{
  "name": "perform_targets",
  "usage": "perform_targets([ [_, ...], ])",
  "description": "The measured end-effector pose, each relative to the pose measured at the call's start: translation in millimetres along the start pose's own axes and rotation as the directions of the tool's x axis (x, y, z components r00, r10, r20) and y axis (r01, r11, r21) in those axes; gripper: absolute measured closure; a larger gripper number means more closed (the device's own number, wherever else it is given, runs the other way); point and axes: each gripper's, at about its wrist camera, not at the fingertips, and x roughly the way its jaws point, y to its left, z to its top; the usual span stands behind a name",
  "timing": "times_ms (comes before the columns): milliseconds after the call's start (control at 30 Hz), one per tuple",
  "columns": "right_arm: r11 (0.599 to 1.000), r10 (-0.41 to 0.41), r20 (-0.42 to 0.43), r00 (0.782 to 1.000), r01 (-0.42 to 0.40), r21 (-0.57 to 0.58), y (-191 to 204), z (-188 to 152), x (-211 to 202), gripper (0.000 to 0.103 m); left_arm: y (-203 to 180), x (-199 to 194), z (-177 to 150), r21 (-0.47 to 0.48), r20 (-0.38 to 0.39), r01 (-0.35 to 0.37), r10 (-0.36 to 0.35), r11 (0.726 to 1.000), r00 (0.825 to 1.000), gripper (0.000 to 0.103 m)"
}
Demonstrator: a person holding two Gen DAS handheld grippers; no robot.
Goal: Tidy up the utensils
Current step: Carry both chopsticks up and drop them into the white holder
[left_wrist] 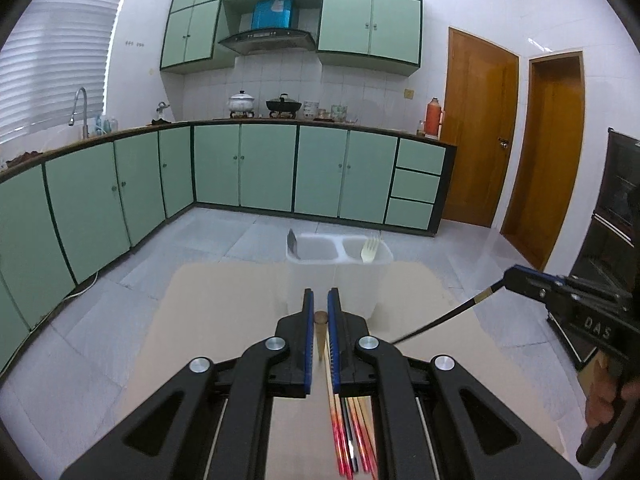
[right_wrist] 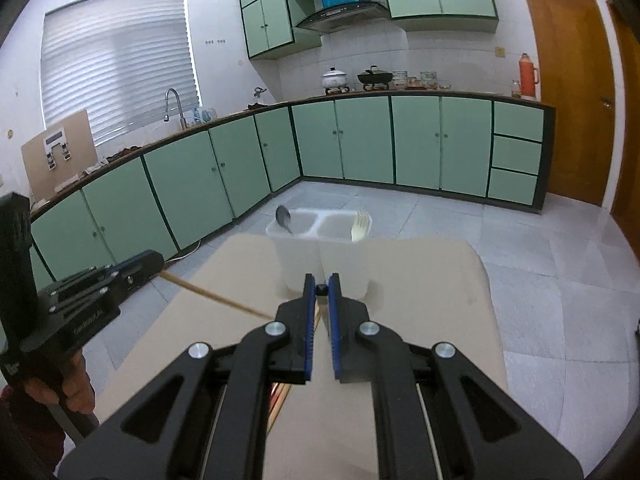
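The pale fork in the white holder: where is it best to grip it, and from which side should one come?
Probably by its tines. The pale fork stands handle-down in the right compartment of the white holder, so only the head rises above the rim. Coming from above with a hand-held gripper, closing across the flat head and lifting straight up, seems best.

"DAS" on right gripper [left_wrist: 505,276]

Left gripper [left_wrist: 321,312] at six o'clock, clamped on a wooden chopstick [left_wrist: 321,330]. Loose chopsticks [left_wrist: 352,436] lying beneath on the tan table [left_wrist: 224,312]. Translucent two-compartment holder [left_wrist: 339,264] at centre: spoon [left_wrist: 292,243] left, fork [left_wrist: 369,250] right. Right gripper [left_wrist: 508,276] at three o'clock, gripping a black chopstick [left_wrist: 440,322].
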Motion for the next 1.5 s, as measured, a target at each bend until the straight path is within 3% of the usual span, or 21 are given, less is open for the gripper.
perform_targets([
  [300,0.997,0.070,-0.050,0.996,-0.071,-0.026,-4.6,50.3,19.6,0.097,10.9,10.9,44.1,-0.002,0.018,0.017,-0.017,1.000,1.000,0.096],
  [500,0.993,0.103,-0.041,0.994,-0.105,-0.048,-3.2,70.7,14.9,0.097,12.2,5.3,68.0,0.002,0.043,0.046,-0.046,0.999,0.998,0.096],
  [767,0.990,0.112,0.066,0.991,-0.106,-0.095,-1.0,137.6,3.5,0.097,7.0,3.3,130.7,0.024,0.166,0.059,-0.062,0.998,0.984,0.096],
  [900,0.992,0.098,0.114,0.989,-0.087,-0.094,-4.5,173.6,15.5,0.097,-4.1,20.4,168.6,0.054,0.221,0.035,-0.046,0.998,0.974,0.096],
  [1000,0.994,0.073,0.146,0.987,-0.061,-0.091,-8.9,194.5,32.4,0.097,-10.3,41.2,183.9,0.064,0.221,0.027,-0.040,0.998,0.974,0.096],
  [1133,0.997,0.047,0.164,0.985,-0.035,-0.071,-20.5,203.0,61.9,0.097,-13.5,73.8,185.1,0.064,0.200,0.013,-0.025,0.998,0.979,0.096],
  [1300,0.999,0.038,0.145,0.989,-0.033,-0.038,-33.6,189.1,107.4,0.097,-6.0,122.4,164.7,0.032,0.132,-0.008,0.004,0.999,0.991,0.096],
  [1467,0.999,0.052,0.057,0.997,-0.052,0.007,-42.9,163.6,143.6,0.097,4.0,153.2,142.5,0.009,0.047,-0.013,0.013,1.000,0.999,0.096],
  [1500,0.998,0.057,0.042,0.997,-0.058,0.013,-43.8,160.2,146.8,0.095,6.5,155.6,137.8,0.004,0.035,-0.022,0.022,1.000,0.999,0.092],
])
